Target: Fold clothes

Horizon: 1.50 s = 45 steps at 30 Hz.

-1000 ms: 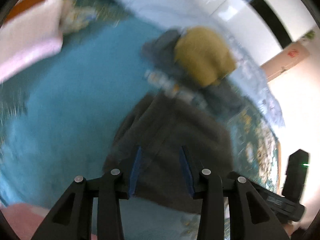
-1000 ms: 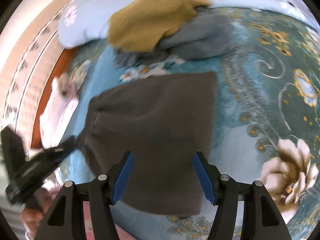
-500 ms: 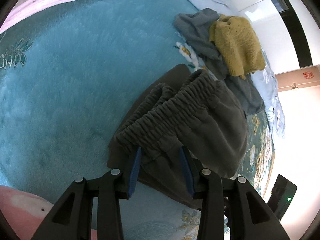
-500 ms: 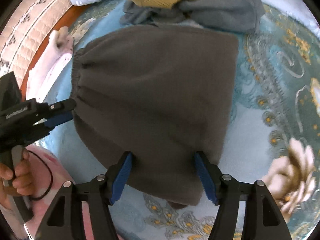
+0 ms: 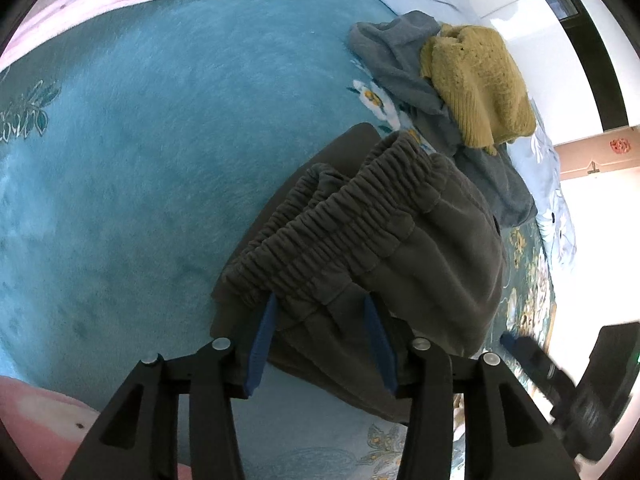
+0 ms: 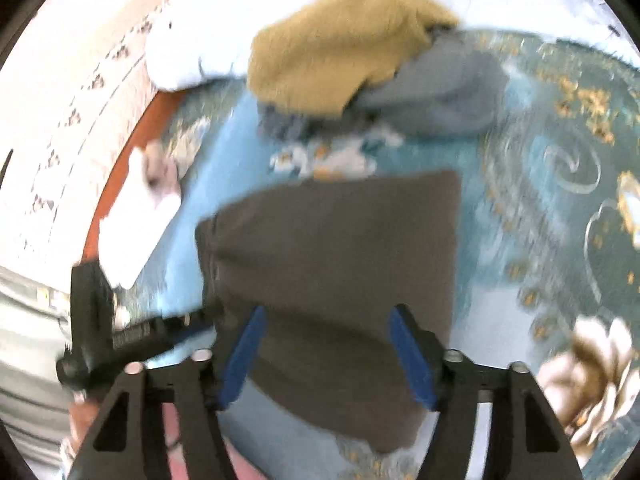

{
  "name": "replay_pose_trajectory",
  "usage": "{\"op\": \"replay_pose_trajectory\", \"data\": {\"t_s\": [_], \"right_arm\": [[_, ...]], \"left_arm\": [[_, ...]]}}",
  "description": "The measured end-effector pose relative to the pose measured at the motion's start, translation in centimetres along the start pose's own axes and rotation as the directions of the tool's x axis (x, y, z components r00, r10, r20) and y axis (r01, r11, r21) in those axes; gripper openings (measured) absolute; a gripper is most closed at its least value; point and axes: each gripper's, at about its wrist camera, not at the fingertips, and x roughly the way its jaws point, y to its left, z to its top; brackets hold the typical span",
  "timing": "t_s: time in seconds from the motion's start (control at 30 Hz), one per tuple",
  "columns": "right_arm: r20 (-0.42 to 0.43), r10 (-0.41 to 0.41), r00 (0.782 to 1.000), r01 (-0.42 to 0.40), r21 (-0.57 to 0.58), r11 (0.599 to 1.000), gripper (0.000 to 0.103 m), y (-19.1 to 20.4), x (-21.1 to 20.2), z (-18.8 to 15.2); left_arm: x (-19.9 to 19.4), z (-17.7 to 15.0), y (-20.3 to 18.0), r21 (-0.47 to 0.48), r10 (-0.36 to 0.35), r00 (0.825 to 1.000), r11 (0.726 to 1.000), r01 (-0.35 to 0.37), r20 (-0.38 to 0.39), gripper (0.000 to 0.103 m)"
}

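A folded pair of dark grey fleece trousers with a gathered elastic waistband (image 5: 372,248) lies on a teal plush floral blanket (image 5: 140,168). The left tool (image 5: 320,312) is opening, blue pads either side of the waistband fabric. The right tool (image 6: 326,322) is closing around the trousers' plain end; contact unclear through blur.

We see dark grey trousers (image 5: 384,256) folded flat on the teal blanket, the gathered elastic waistband on top at one end. Behind them a mustard knitted sweater (image 5: 480,84) lies crumpled on a grey garment (image 5: 400,60).
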Motion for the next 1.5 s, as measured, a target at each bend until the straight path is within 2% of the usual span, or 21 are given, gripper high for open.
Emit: {"op": "replay_pose_trajectory", "data": {"t_s": [0.07,0.2,0.27,0.33,0.43,0.53,0.67,0.77,1.0,1.07,1.13,1.23,1.3,1.43,1.5], "right_arm": [[0.007,-0.015,1.000,0.014,0.017,1.000,0.046,-0.5,0.1,0.9],[0.017,-0.013,1.000,0.012,0.033,0.999,0.046,-0.2,0.9,1.8],[0.008,-0.004,1.000,0.003,0.051,0.999,0.046,-0.5,1.5,2.3],[0.001,0.002,1.000,-0.002,0.060,0.998,0.046,-0.7,2.1,2.8],[-0.032,-0.004,0.999,0.007,0.072,0.997,0.046,-1.0,3.7,3.3],[-0.076,-0.025,0.997,0.031,0.073,0.997,0.047,-1.1,5.8,3.5],[-0.122,-0.049,0.991,0.061,0.095,0.994,0.047,-1.6,8.0,3.7],[-0.138,-0.038,0.990,0.055,0.121,0.991,0.047,-2.2,8.8,3.9],[-0.140,-0.019,0.990,0.038,0.138,0.990,0.047,-2.5,8.9,3.9],[-0.116,0.010,0.993,0.007,0.148,0.989,0.048,-2.3,7.9,3.7],[-0.059,0.074,0.995,-0.065,0.150,0.986,0.048,-2.5,5.9,3.2],[0.005,0.116,0.993,-0.116,0.174,0.978,0.048,-3.7,3.6,2.5],[0.040,0.135,0.990,-0.141,0.224,0.964,0.059,-5.4,2.5,1.8],[0.056,0.193,0.980,-0.200,0.362,0.911,0.065,-9.4,2.2,0.3],[0.049,0.222,0.974,-0.222,0.415,0.882,0.075,-10.6,2.7,-0.7]], "left_arm": [[-1.4,-0.2,-0.9,0.035,-0.020,0.999,0.999,0.019,0.038,0.047],[-4.7,0.2,-4.6,0.187,-0.071,0.987,0.981,0.043,0.145,0.047],[-4.1,1.0,-6.9,0.255,-0.087,0.985,0.966,0.047,0.148,0.047],[-1.9,2.0,-8.0,0.279,-0.083,0.991,0.959,0.052,0.102,0.047],[2.5,3.7,-7.4,0.228,-0.035,0.999,0.973,0.027,0.029,0.047],[4.3,4.3,-6.4,0.190,-0.055,0.998,0.981,0.052,0.012,0.047],[5.0,4.6,-6.4,0.191,-0.061,0.998,0.980,0.062,-0.013,0.047],[4.9,4.5,-6.0,0.170,-0.071,0.997,0.983,0.072,-0.014,0.047],[5.0,4.5,-6.6,0.193,-0.043,0.999,0.980,0.044,-0.010,0.047],[3.9,4.4,-6.2,0.169,-0.081,0.997,0.982,0.081,-0.008,0.047],[2.3,4.1,-5.1,0.137,-0.158,0.987,0.978,0.155,0.011,0.047],[0.3,4.0,-2.4,0.086,-0.197,0.979,0.978,0.192,0.053,0.048],[0.0,4.1,-0.2,0.030,-0.174,0.983,0.984,0.173,0.056,0.052],[1.8,4.2,2.7,-0.078,-0.122,0.992,0.990,0.121,-0.012,0.061],[2.9,4.3,2.5,-0.073,-0.140,0.988,0.988,0.136,-0.057,0.064]]}}
